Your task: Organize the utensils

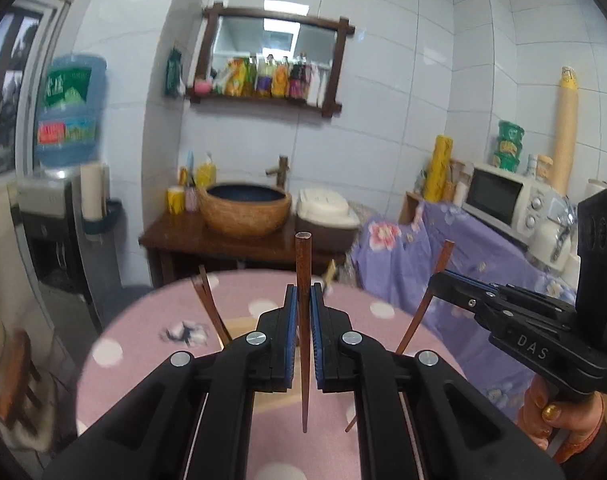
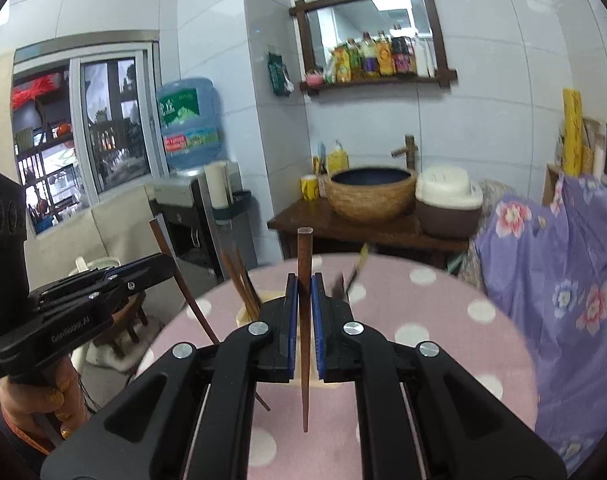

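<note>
Chopsticks are mid-sort: left claw (image 1: 302, 312) grips one dark brown wooden chopstick (image 1: 303, 280) upright, right claw (image 2: 302, 312) grips another (image 2: 304, 280), above the pink polka-dot counter (image 2: 463, 320); several already stand in the beige holder (image 2: 245, 314).

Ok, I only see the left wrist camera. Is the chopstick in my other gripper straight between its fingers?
Observer: Yes. The right chopstick stands upright between the right gripper's blue pads, thin tip down.
Operator: Where are the loose chopsticks standing?
Observer: In a cream holder just left of that gripper, on the pink dotted table.
Operator: Can that camera see my left gripper?
Observer: Yes, at its left edge, clamped on the left chopstick.
</note>
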Tool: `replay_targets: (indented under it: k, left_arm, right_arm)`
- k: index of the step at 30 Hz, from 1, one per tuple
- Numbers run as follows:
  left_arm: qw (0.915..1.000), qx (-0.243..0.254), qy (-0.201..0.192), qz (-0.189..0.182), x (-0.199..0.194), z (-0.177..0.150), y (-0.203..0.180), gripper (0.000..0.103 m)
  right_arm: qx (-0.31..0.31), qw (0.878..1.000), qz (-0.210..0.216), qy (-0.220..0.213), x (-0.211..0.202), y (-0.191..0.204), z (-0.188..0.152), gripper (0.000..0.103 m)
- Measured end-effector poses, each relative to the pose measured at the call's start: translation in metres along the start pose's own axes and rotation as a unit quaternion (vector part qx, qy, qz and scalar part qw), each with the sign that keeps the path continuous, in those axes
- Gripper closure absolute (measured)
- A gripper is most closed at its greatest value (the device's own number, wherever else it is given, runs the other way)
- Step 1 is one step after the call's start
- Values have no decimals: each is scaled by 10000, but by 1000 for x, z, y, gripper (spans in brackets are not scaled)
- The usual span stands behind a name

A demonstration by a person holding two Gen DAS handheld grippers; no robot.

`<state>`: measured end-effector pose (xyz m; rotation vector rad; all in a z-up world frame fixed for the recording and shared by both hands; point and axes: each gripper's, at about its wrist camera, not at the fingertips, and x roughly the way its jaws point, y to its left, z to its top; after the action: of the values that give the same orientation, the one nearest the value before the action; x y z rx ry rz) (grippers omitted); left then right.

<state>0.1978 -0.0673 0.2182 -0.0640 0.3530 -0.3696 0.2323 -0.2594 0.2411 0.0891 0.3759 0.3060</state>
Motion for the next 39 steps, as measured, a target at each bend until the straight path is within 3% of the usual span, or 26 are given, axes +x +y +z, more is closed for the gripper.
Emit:
replay_targets:
  k: [4, 8, 13, 20, 29, 30, 31, 33, 35, 37, 39]
  left_arm:
    - [9988, 51, -379, 307, 4, 50, 4, 95]
    - [9968, 13, -484, 639, 29, 61, 12, 95]
    - [9968, -146, -140, 773, 74, 21, 27, 95]
    - [9956, -337, 534, 690, 114, -44, 41, 95]
    - [9932, -582, 795, 625, 121, -65, 56, 95]
    - [9934, -610, 766, 595, 115, -66, 57, 87]
    - [9938, -633, 726, 560, 109, -67, 58, 67]
    - [9953, -633, 510, 536, 90, -72, 58, 35]
    - [9968, -540, 245, 545, 69, -82, 56, 26]
    - [9975, -375, 126, 586, 45, -99, 54, 9]
    - [9974, -286, 3, 659, 19, -121, 53, 5]
  right_arm:
    - [-37, 9992, -173, -348, 14, 9, 52, 95]
    - [145, 9987, -336, -360, 50, 5, 58, 95]
    - [205, 9986, -491, 75, 104, -2, 14, 95]
    - [314, 9966, -525, 548, 143, -9, -42, 95]
    - [262, 9971, -478, 522, 143, -7, -66, 93]
    - [251, 9974, -468, 481, 138, -7, -68, 88]
    - [225, 9978, -474, 416, 132, -6, -70, 82]
    - [159, 9983, -532, 160, 113, -4, -76, 51]
    - [18, 9971, -757, -105, 86, -1, -88, 40]
    - [-69, 9950, -982, -178, 60, 1, -104, 23]
    - [-41, 9949, -953, -334, 32, 3, -125, 10]
